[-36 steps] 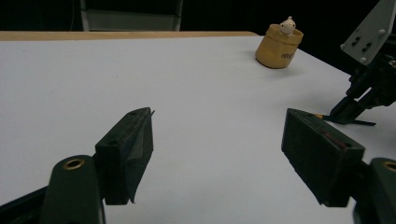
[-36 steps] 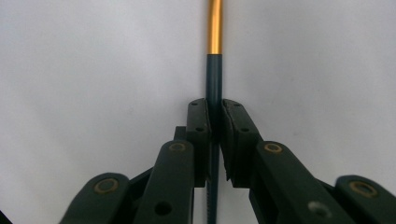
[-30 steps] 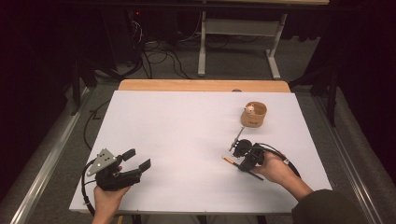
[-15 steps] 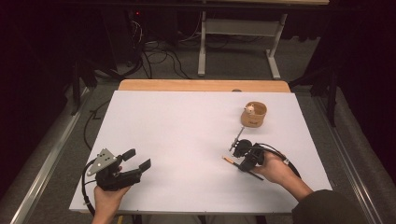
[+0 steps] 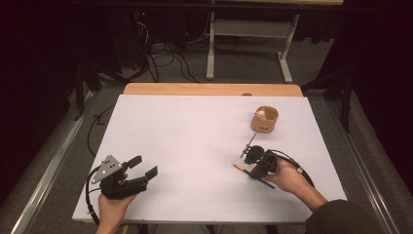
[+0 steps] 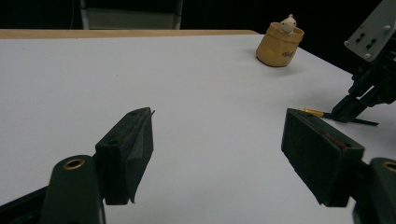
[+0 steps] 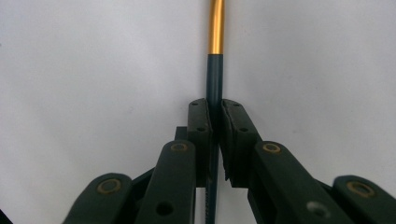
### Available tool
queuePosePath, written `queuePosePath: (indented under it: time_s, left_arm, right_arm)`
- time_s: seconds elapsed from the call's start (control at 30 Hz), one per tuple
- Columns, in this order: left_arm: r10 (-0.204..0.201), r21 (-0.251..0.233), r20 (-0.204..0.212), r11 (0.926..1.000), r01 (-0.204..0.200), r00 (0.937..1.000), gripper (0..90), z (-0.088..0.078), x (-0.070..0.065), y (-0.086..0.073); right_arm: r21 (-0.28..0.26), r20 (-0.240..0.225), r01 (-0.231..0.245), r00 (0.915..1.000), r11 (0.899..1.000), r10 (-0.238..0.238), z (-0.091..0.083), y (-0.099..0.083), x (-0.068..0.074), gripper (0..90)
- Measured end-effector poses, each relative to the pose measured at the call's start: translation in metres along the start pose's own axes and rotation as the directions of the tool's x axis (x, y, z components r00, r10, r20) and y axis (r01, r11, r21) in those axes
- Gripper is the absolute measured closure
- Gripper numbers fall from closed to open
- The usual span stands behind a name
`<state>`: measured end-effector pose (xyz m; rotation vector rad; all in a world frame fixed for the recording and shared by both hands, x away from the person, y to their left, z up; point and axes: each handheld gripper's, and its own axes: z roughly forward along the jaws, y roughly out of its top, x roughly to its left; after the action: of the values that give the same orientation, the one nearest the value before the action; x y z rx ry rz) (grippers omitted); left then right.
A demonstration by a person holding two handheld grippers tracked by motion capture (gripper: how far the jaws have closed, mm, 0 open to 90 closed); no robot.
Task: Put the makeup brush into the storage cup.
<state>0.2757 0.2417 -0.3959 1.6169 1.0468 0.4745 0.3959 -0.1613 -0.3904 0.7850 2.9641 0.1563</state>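
Observation:
A thin dark pen (image 7: 215, 74) with a gold end lies flat on the white table (image 5: 195, 131). My right gripper (image 7: 212, 106) is shut on its dark shaft, with the gold end sticking out past the fingertips. In the high view the right gripper (image 5: 249, 170) sits at the front right, tipped on its side, and the pen (image 5: 237, 166) points left out of it. From the left gripper view the same pen (image 6: 312, 112) shows low on the table at the right. My left gripper (image 5: 145, 165) rests at the front left, open with nothing between its fingers (image 6: 133, 144).
A small tan pot (image 5: 265, 120) with a white figure in it stands at the back right, beyond the right gripper; it also shows in the left gripper view (image 6: 279, 46). A bare wooden strip (image 5: 209, 89) runs along the table's far edge.

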Motion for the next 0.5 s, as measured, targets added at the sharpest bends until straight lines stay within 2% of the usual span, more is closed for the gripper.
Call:
queuePosePath:
  time_s: [0.37,0.5]
  left_arm:
    - [0.0,0.0,-0.001,1.0,0.0,1.0,25.7,-0.0001,-0.0001,-0.0001]
    - [-0.002,-0.001,-0.002,1.0,0.002,1.0,25.7,-0.0006,0.0003,-0.0003]
  right_arm:
    - [-0.007,0.002,-0.007,1.0,1.0,0.007,-0.0029,-0.0018,-0.0008,85.0]
    - [-0.027,-0.005,-0.017,0.9998,1.0,0.017,-0.0049,-0.0033,-0.0024,85.1]
